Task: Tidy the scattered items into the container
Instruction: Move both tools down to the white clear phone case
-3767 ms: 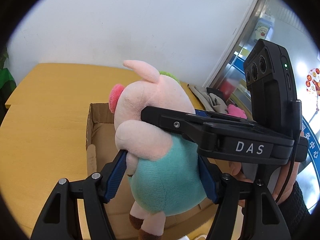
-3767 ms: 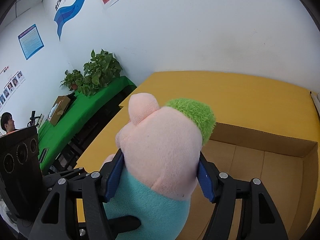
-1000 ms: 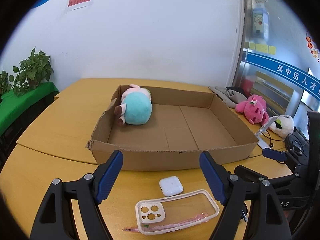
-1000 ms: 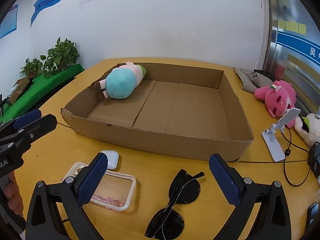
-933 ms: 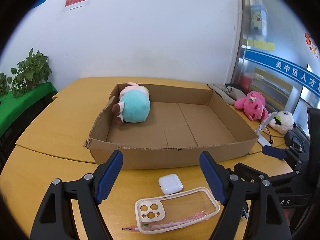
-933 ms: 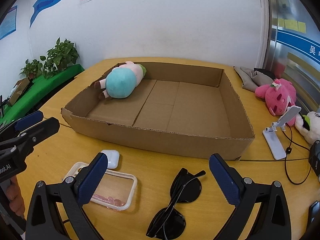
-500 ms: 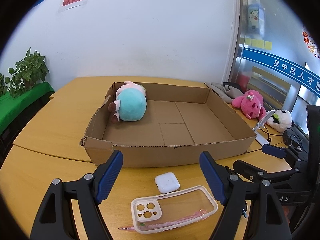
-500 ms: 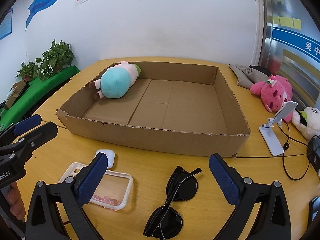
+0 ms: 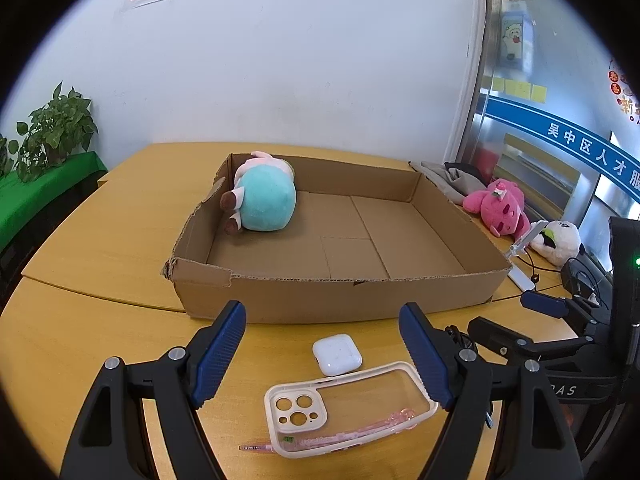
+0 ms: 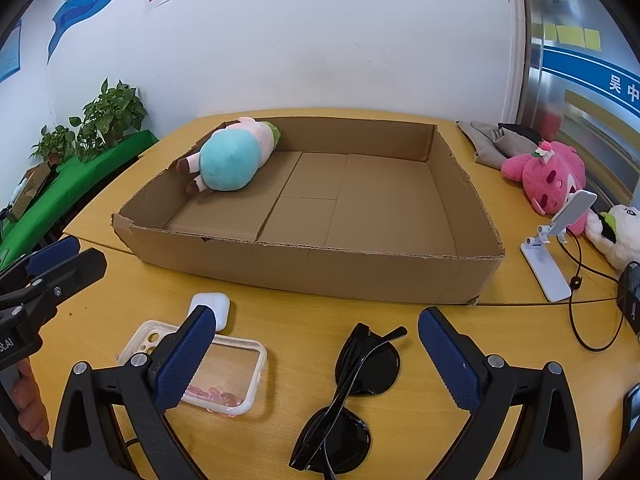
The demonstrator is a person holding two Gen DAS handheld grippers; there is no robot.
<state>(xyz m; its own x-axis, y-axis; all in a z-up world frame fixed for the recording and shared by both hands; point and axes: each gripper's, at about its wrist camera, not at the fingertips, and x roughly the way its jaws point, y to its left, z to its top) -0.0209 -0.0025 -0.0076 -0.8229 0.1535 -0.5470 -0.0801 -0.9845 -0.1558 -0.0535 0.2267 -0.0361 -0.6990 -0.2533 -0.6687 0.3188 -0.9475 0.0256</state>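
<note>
I hold my left gripper [image 9: 322, 344] low over the yellow table [image 9: 100, 256], with its blue fingers [image 9: 218, 354] spread wide and nothing between them. It points at the white earbud case [image 9: 337, 354] and the clear phone case [image 9: 348, 408], so I think one of these is my next pick. A thin pink pen [image 9: 332, 434] lies touching the phone case.

My right gripper [image 10: 316, 364] is spread wide and empty too. It hangs over the black sunglasses [image 10: 352, 396], which are folded and lie just in front of the cardboard box [image 10: 320, 268].

The plush pig [image 10: 230, 158] already lies on its side in the far left corner of the box. That leaves most of the floor free for the small things. They sit near the box's front wall, so each trip should be short.
</note>
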